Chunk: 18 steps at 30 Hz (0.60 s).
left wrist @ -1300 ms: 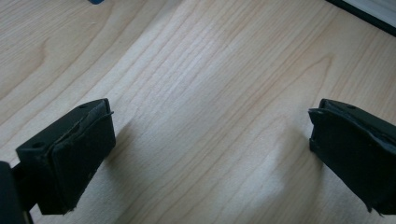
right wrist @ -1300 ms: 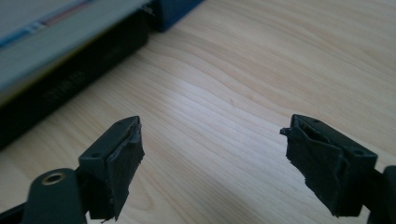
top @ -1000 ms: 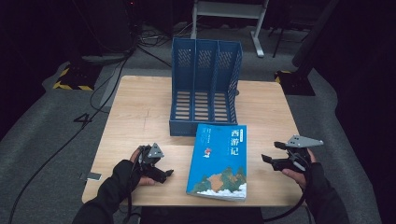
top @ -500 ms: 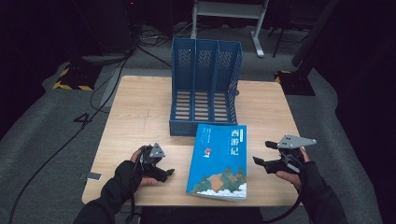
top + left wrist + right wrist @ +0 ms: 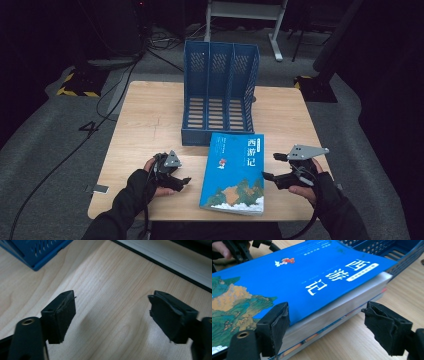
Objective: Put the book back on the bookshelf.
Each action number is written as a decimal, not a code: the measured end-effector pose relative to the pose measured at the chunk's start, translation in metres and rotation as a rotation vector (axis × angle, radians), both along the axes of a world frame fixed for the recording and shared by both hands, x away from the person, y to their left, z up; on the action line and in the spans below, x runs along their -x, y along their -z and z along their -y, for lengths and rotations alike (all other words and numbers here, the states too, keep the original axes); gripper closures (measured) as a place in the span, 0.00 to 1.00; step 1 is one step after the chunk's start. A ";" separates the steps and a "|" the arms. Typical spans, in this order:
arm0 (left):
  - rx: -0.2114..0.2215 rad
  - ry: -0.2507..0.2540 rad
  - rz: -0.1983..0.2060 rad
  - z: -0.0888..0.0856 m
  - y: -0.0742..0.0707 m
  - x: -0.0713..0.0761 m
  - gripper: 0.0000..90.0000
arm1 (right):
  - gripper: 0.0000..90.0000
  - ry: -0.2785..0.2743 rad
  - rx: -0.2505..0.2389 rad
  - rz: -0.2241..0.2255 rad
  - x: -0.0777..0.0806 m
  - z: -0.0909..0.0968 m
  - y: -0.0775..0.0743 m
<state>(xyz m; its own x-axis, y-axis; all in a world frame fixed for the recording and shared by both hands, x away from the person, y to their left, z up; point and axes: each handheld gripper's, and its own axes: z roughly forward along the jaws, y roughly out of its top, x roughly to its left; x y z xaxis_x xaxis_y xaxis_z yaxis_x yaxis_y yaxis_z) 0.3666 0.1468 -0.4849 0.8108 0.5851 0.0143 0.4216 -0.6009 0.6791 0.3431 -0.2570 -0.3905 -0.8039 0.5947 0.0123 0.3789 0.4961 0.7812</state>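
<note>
1. Blue-covered and thick, the book (image 5: 235, 172) lies flat on the wooden table (image 5: 150, 115), between the two grippers and just in front of the blue file rack (image 5: 220, 95).
2. The right gripper (image 5: 269, 167) sits close against the book's right edge. In the right gripper view its jaws stand apart, level with the page block; one fingertip (image 5: 274, 327) overlaps the cover edge, the other (image 5: 384, 325) is over bare wood, and neither pad presses on the book (image 5: 299, 285).
3. The left gripper (image 5: 186, 180) rests on the table just left of the book, a strip of bare wood between them. Its jaws have just been closing yet stand well apart, with nothing but tabletop (image 5: 110, 302) between them.
4. In the left gripper view, the book's white page edge (image 5: 175, 260) is cut off at the upper right, and one corner of the file rack (image 5: 37, 252) shows at the upper left.
5. From above, the smaller print on the cover is too fine to read, and the gloved hands cover much of both gripper bodies.
6. In the right gripper view, the book's near end runs out of frame at the lower left, and the left gripper (image 5: 259, 245) is cut by the top edge.
</note>
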 end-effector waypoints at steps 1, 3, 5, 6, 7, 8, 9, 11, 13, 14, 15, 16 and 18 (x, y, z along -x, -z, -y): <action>-0.015 -0.001 0.010 0.002 -0.002 -0.001 0.25 | 0.23 -0.004 0.002 -0.004 0.000 -0.002 0.001; -0.015 -0.002 0.013 0.003 -0.003 -0.002 0.26 | 0.23 -0.010 0.013 -0.007 0.000 -0.003 0.000; -0.009 -0.002 0.024 0.006 -0.006 -0.003 0.26 | 0.23 -0.001 0.017 -0.001 0.001 -0.003 -0.003; -0.010 0.001 0.026 0.009 -0.008 -0.003 0.26 | 0.23 -0.005 0.001 -0.008 0.001 -0.002 -0.004; -0.009 0.003 0.031 0.010 -0.009 -0.004 0.26 | 0.23 -0.011 0.007 -0.015 0.001 -0.004 -0.004; -0.012 0.004 0.039 0.013 -0.010 -0.005 0.26 | 0.23 -0.012 0.023 -0.016 0.002 -0.005 -0.002; -0.011 0.006 0.042 0.015 -0.011 -0.006 0.26 | 0.23 -0.021 0.039 -0.024 0.002 -0.008 0.001; -0.003 0.012 0.046 0.018 -0.012 -0.007 0.26 | 0.21 -0.033 0.051 -0.043 0.001 -0.011 0.005; 0.002 0.014 0.052 0.021 -0.014 -0.009 0.27 | 0.20 -0.042 0.039 -0.062 0.000 -0.013 0.009; 0.006 0.012 0.056 0.023 -0.015 -0.010 0.27 | 0.19 -0.043 0.036 -0.071 -0.001 -0.014 0.010; 0.011 0.010 0.065 0.024 -0.016 -0.011 0.27 | 0.18 -0.041 0.034 -0.077 -0.002 -0.014 0.011; 0.012 0.011 0.062 0.026 -0.017 -0.012 0.27 | 0.17 -0.044 0.027 -0.090 -0.003 -0.013 0.012; 0.024 0.009 0.073 0.030 -0.019 -0.014 0.28 | 0.17 -0.062 0.013 -0.122 -0.007 -0.013 0.015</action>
<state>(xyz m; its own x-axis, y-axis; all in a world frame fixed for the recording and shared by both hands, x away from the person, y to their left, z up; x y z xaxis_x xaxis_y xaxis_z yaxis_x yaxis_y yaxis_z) 0.3804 0.1173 -0.4662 0.8134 0.5786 0.0597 0.3650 -0.5876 0.7221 0.3498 -0.2441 -0.4054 -0.8319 0.5449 0.1047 0.4391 0.5311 0.7247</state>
